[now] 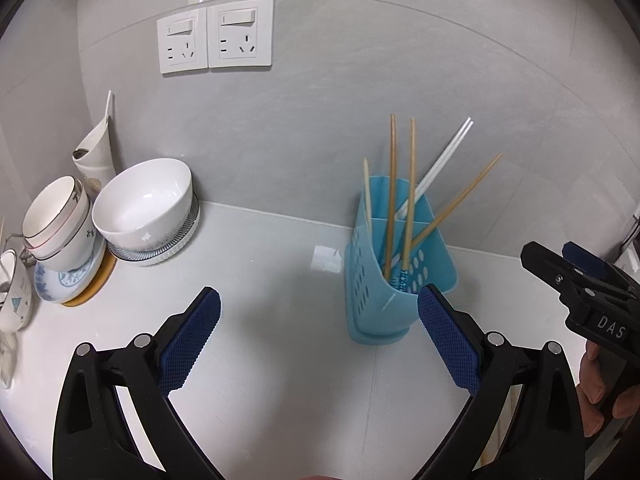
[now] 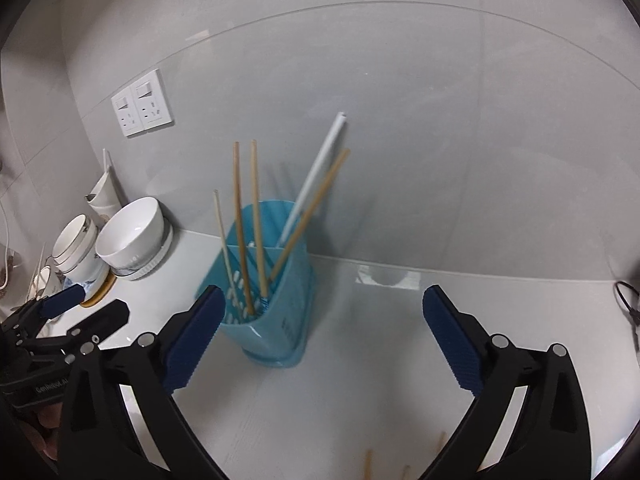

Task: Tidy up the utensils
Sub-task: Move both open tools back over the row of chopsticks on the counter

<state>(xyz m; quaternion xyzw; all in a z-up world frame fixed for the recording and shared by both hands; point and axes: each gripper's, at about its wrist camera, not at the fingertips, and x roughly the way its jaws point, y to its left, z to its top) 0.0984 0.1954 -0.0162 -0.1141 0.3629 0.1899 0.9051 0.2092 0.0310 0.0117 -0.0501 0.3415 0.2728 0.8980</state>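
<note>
A blue perforated utensil holder point(image 1: 394, 280) stands on the white counter near the wall; it also shows in the right wrist view point(image 2: 272, 300). It holds several wooden chopsticks point(image 1: 391, 196) and a white pair point(image 1: 436, 168), all upright or leaning. My left gripper point(image 1: 319, 308) is open and empty, its right fingertip just in front of the holder. My right gripper point(image 2: 322, 308) is open and empty, the holder by its left finger. Tips of more wooden sticks point(image 2: 368, 462) lie at the bottom edge of the right wrist view.
Stacked white bowls point(image 1: 146, 204) and cups point(image 1: 56, 220) on plates stand at the left by the wall, with a white vase point(image 1: 94, 156). Wall sockets point(image 1: 216, 36) are above. A black cable point(image 2: 628, 300) lies at the far right.
</note>
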